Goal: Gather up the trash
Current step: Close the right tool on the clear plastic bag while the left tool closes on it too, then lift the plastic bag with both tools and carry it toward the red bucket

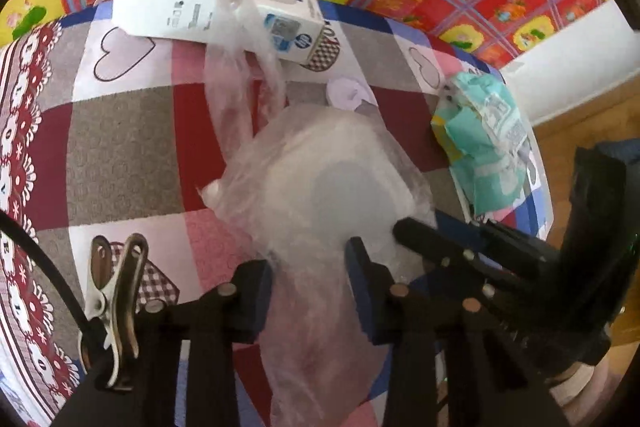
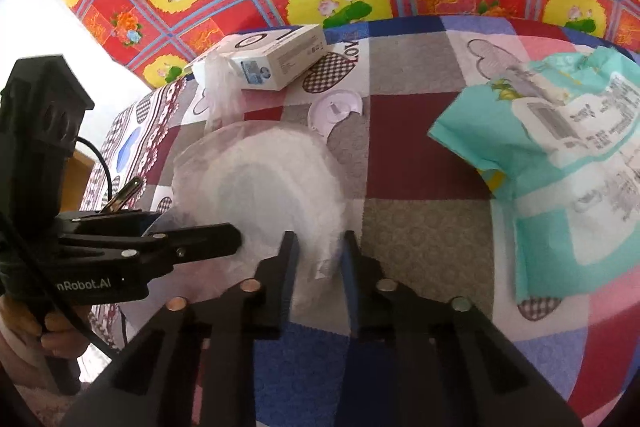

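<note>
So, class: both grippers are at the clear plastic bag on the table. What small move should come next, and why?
Probably close the right gripper on the clear plastic bag. Its fingers are apart with the bag's rim between them, and the left gripper also straddles the film, so a firm pinch could hold the mouth open. The white box, white lid and teal wrapper lie uncollected.

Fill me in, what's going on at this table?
A person with two handheld grippers is collecting trash off a patchwork-covered table. Both the left gripper and the right gripper are open around a clear plastic bag with something white inside; neither has closed on it. Still lying on the cloth: a white HP box, a torn white round piece and a crumpled teal wrapper.
</note>
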Demonstrator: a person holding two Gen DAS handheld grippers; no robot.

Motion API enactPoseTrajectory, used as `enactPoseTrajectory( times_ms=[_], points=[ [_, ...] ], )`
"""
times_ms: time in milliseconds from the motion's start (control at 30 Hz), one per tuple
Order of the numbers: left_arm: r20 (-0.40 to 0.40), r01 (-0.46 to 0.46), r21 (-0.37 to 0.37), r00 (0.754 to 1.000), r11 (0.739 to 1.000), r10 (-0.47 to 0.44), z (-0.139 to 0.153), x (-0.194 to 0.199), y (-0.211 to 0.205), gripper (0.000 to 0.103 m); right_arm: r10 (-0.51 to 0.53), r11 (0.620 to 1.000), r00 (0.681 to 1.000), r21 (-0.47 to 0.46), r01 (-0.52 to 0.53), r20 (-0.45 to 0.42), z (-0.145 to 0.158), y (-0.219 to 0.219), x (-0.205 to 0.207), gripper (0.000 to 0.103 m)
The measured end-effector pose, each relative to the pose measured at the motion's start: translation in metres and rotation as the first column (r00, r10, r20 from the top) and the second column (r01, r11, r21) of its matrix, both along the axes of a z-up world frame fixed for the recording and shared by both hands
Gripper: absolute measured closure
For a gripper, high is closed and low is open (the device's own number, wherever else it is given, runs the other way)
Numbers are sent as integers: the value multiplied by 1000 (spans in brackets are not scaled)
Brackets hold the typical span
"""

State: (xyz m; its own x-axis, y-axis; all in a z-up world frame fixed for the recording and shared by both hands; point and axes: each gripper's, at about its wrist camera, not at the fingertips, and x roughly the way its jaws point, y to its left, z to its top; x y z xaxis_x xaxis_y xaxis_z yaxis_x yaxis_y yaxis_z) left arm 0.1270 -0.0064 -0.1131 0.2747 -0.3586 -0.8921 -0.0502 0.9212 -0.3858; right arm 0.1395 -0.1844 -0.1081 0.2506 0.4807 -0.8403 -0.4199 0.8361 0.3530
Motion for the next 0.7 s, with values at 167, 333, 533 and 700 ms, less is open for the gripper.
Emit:
enactPoseTrajectory(
  times_ms=[167, 333, 533, 700],
  points=[
    [24, 32, -8, 999, 999, -32, 10, -4, 1, 76, -48, 999, 998, 22, 47, 31, 9, -9, -11, 90],
    [70, 82, 19, 994, 996, -83, 26, -8, -9, 76, -90, 995, 994, 41, 88, 61, 21, -18, -23, 90],
    [98, 146, 32, 984, 989, -149, 34, -11, -28, 76, -161, 986, 984, 56, 157, 80, 29, -38, -36, 90],
    [113, 212, 44, 970, 976, -216, 40, -16, -47, 76, -225, 974, 970, 62, 220, 91, 34, -57, -49, 90]
  ],
)
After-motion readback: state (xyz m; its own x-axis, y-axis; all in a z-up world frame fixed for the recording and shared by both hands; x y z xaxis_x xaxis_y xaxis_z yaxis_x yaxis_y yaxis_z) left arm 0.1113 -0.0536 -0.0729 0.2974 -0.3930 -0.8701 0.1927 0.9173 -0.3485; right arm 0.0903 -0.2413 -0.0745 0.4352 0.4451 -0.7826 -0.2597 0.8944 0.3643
